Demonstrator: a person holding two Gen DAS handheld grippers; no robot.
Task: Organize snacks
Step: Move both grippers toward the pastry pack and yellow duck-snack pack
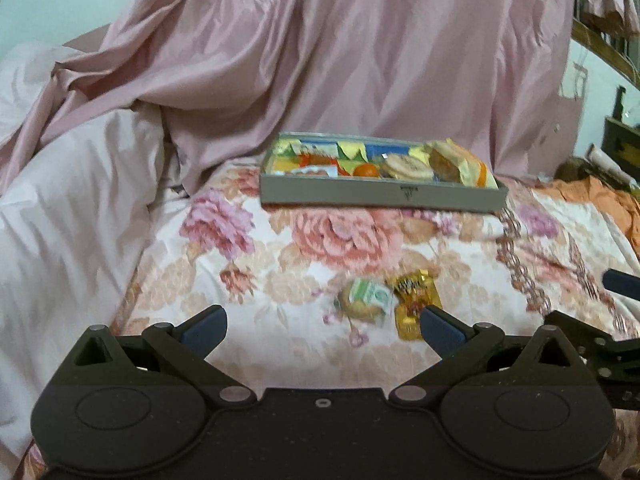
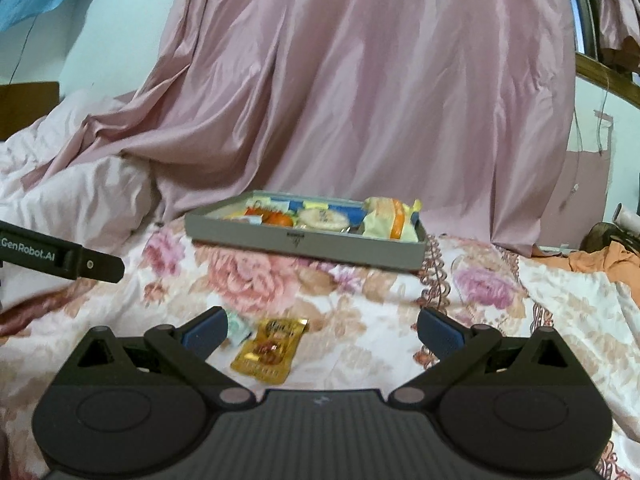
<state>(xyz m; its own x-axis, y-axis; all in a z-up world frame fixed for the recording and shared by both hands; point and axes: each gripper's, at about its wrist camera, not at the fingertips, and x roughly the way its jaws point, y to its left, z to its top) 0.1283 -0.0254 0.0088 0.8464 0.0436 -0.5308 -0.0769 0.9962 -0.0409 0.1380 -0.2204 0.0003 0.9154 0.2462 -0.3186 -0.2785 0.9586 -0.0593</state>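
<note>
A grey tray (image 1: 380,196) (image 2: 304,246) with several wrapped snacks sits on the floral bedspread, far ahead of both grippers. Two loose snacks lie nearer: a green-and-white wrapped biscuit (image 1: 366,300) (image 2: 237,330) and a golden packet (image 1: 416,300) (image 2: 272,350). My left gripper (image 1: 322,330) is open with nothing between its fingers, low over the bedspread; both snacks lie just ahead, toward its right finger (image 1: 442,330). My right gripper (image 2: 320,330) is open and empty too, and the golden packet lies between its fingers, nearer the left finger (image 2: 206,332), which partly hides the biscuit.
The floral bedspread (image 1: 280,264) (image 2: 360,312) covers the bed. Pink draped fabric (image 1: 340,60) (image 2: 360,80) hangs behind the tray, and a pale crumpled duvet (image 1: 68,200) is piled at left. Orange cloth (image 2: 600,260) and clutter lie at far right.
</note>
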